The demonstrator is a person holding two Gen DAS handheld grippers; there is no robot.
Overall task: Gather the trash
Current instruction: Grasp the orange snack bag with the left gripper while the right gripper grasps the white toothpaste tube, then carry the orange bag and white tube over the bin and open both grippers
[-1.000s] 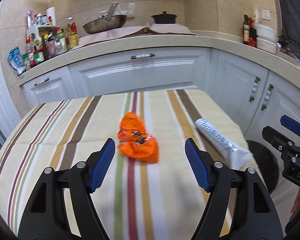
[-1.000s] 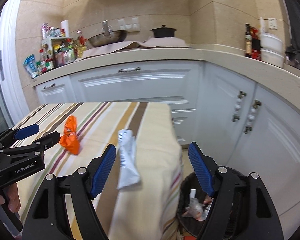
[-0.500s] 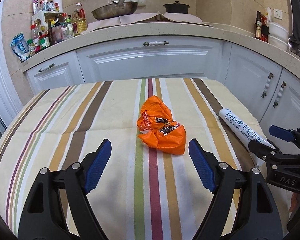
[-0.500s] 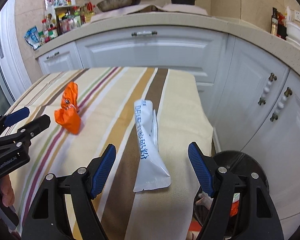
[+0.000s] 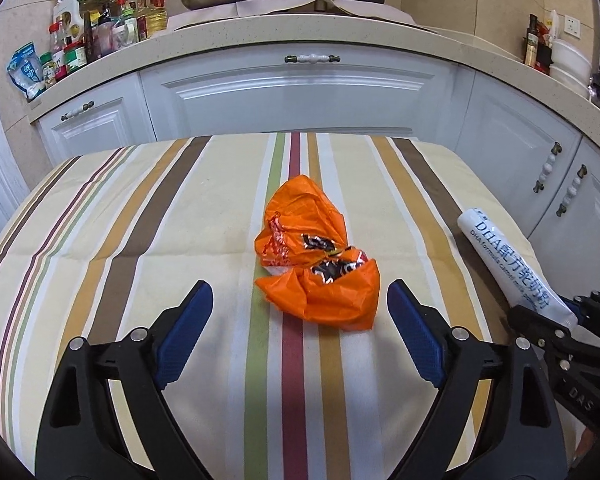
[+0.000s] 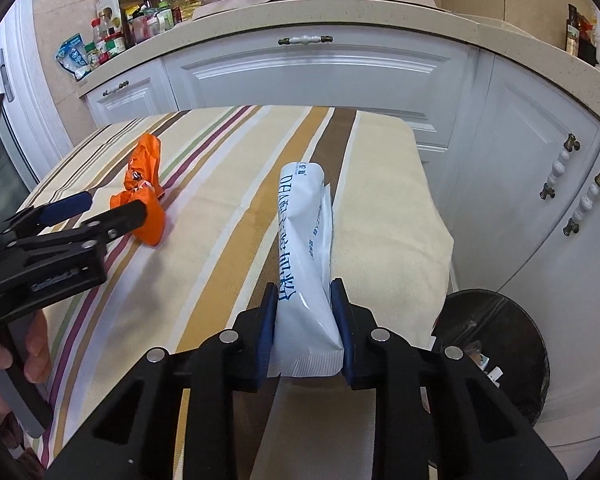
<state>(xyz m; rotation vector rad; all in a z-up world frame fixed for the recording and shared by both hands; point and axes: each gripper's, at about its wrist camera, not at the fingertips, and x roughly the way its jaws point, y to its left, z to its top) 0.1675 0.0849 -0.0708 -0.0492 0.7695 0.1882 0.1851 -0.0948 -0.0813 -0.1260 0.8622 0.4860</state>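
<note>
A crumpled orange wrapper lies mid-table on the striped cloth. My left gripper hovers just before it, jaws opening wide; the wrapper's near end sits level with the fingertips and touches neither blue pad. A long white packet with blue print lies near the table's right edge. My right gripper is closing on its near end, both pads pressing the sides. The left wrist view shows the packet and the right gripper at far right. The right wrist view has the left gripper beside the wrapper.
A dark round trash bin with scraps inside stands on the floor below the table's right edge. White cabinets and a counter with bottles, a pan and a pot run behind and to the right. A hand holds the left gripper's grip.
Both grippers came forward and down toward the table. The right jaws went from wide open to pinching the white packet's near end. The left jaws spread a little wider near the orange wrapper.
</note>
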